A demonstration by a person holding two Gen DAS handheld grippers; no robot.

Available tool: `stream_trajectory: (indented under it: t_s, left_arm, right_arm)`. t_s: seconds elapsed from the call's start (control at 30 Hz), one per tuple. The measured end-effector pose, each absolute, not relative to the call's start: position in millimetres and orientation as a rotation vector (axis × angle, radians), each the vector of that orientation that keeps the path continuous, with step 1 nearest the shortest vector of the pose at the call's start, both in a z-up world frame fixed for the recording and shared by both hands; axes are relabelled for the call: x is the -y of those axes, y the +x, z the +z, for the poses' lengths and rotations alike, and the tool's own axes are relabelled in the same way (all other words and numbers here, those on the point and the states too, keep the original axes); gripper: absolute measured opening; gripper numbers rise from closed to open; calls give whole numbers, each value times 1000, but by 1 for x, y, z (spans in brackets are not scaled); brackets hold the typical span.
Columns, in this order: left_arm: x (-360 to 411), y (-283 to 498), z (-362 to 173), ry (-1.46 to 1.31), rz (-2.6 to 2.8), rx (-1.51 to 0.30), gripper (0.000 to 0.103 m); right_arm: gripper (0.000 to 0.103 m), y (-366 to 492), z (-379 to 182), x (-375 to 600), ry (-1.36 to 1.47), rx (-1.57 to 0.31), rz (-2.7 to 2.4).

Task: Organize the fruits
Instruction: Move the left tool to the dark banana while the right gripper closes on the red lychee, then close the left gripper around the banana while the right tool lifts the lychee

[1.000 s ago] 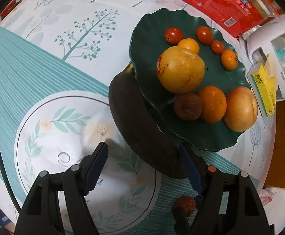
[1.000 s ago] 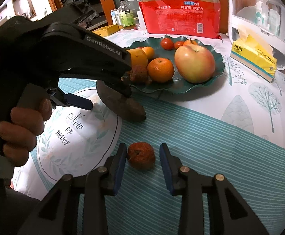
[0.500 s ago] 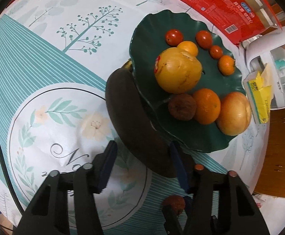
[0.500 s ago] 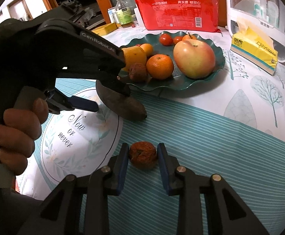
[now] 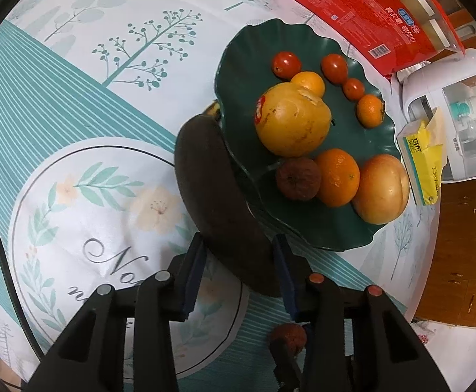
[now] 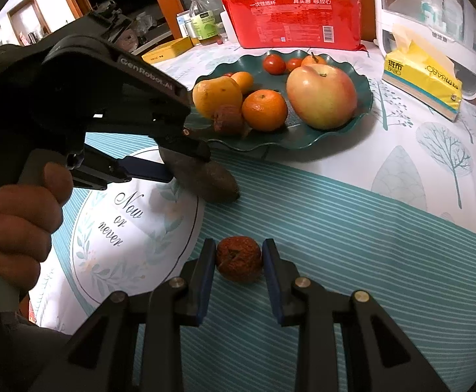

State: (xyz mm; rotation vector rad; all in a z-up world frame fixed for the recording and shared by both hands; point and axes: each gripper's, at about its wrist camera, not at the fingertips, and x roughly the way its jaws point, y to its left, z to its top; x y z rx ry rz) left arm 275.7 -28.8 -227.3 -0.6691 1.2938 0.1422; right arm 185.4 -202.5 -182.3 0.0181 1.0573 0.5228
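Teal-striped tablecloth (image 6: 352,228) lies bare and open toward the right, where the edge drops to wood floor (image 5: 460,261). Left gripper (image 5: 238,261) is closing its jaws around the blackened banana (image 5: 211,189), which lies tight along the rim of the green plate (image 5: 238,65) of fruit. Right gripper (image 6: 239,263) sits narrowed on the shrivelled red fruit (image 6: 238,258) on the cloth, pads touching both sides, well clear of the plate.
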Motion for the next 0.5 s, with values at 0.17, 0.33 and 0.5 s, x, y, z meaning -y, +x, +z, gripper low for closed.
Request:
stream_trajectory:
  t_s: [0.17, 0.33, 0.5]
  left_arm:
    - [20, 271, -219, -654, 138, -1297, 37]
    - [8, 262, -212, -654, 145, -1304, 37]
    - [-10, 246, -211, -695, 167, -1294, 36]
  right_arm:
    - [29, 186, -181, 202, 43, -1060, 525]
    - [29, 186, -178, 200, 41, -1055, 528]
    - [29, 188, -174, 198, 50, -1054, 522]
